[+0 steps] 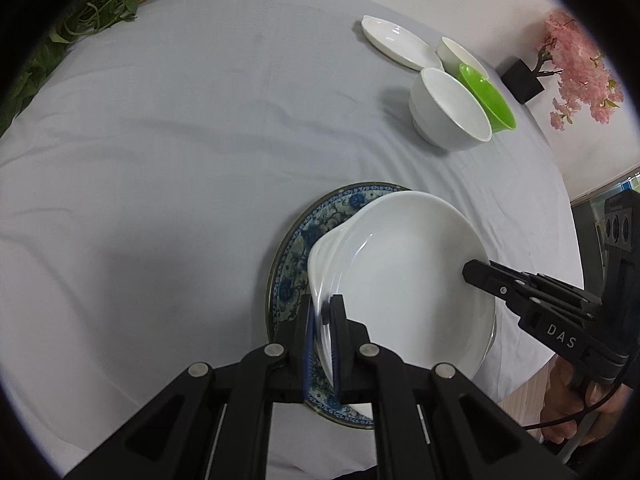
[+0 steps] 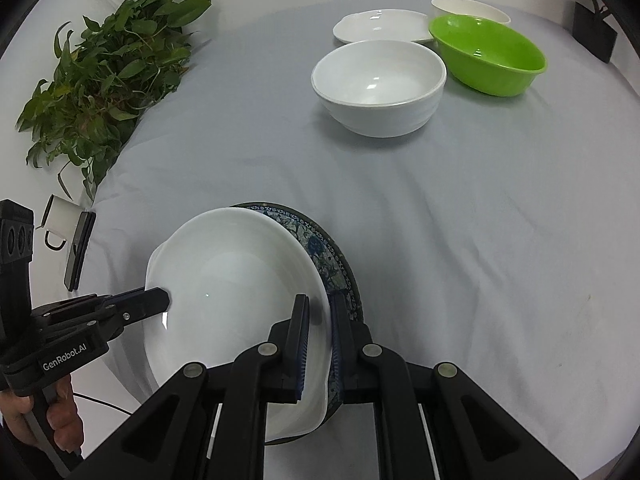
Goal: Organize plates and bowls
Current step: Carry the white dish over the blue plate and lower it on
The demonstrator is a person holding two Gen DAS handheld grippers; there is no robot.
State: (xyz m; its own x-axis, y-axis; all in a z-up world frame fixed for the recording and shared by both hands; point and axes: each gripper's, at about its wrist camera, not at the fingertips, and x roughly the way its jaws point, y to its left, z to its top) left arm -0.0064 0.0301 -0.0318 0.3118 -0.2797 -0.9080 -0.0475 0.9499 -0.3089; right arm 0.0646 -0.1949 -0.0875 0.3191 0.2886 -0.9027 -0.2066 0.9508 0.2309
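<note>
A white deep plate [image 1: 404,272] [image 2: 232,292] lies over a blue patterned plate [image 1: 292,264] [image 2: 332,264] on the grey tablecloth. My left gripper [image 1: 324,332] is shut on the white plate's left rim. My right gripper [image 2: 318,340] is shut on its right rim, and also shows in the left wrist view [image 1: 480,276]. The left gripper shows in the right wrist view [image 2: 156,300]. Farther off stand a white bowl [image 1: 448,110] [image 2: 378,84], a green bowl [image 1: 490,98] [image 2: 488,54], a second white bowl [image 1: 456,54] [image 2: 468,8] and a white plate [image 1: 396,42] [image 2: 380,26].
A leafy green plant [image 2: 104,76] [image 1: 80,28] lies along the table's left edge. A pink blossom tree in a black pot [image 1: 522,80] stands at the far right. A white mug [image 2: 60,220] and a dark phone [image 2: 78,248] sit by the left edge.
</note>
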